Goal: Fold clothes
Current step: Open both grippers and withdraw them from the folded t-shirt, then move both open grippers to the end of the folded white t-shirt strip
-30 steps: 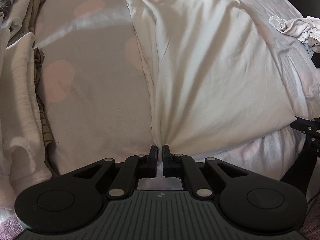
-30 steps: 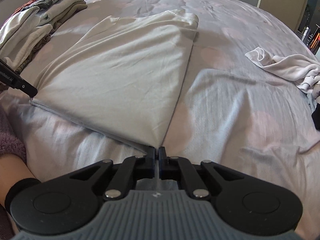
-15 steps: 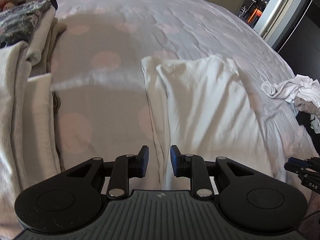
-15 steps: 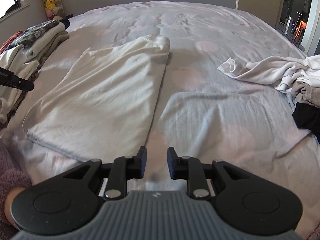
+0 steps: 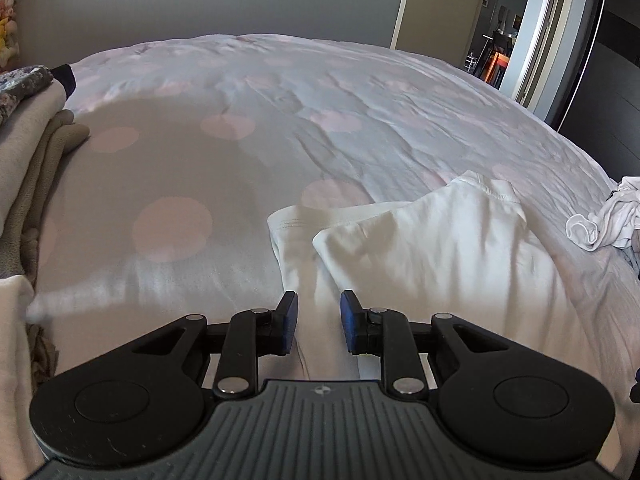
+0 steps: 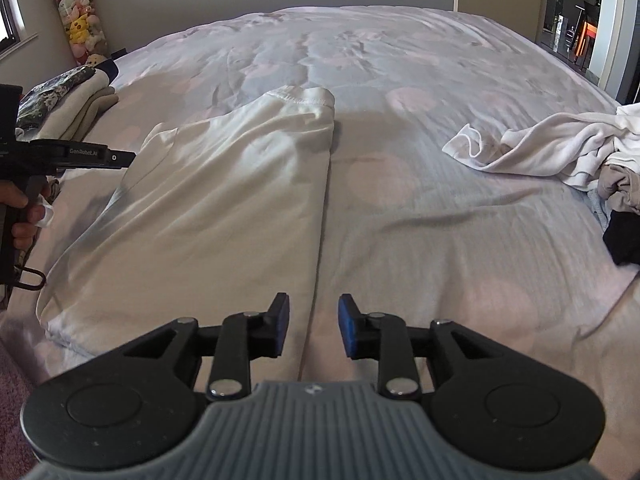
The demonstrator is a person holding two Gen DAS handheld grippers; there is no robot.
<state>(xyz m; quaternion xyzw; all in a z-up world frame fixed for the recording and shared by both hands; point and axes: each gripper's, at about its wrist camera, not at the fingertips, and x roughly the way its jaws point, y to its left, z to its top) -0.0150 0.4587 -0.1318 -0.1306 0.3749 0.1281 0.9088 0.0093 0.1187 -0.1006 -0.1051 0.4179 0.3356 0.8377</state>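
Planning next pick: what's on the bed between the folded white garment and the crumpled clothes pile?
Only bare bedspread between the folded white garment and the crumpled clothes pile, per the right wrist view.

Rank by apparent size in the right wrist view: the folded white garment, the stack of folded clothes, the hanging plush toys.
1. folded white garment
2. stack of folded clothes
3. hanging plush toys; farthest from the camera, so true size is unsure.

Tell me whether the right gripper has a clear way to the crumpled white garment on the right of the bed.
Probably yes: only bare bedspread lies between the right gripper, jaws opening and empty, and the crumpled white garment.
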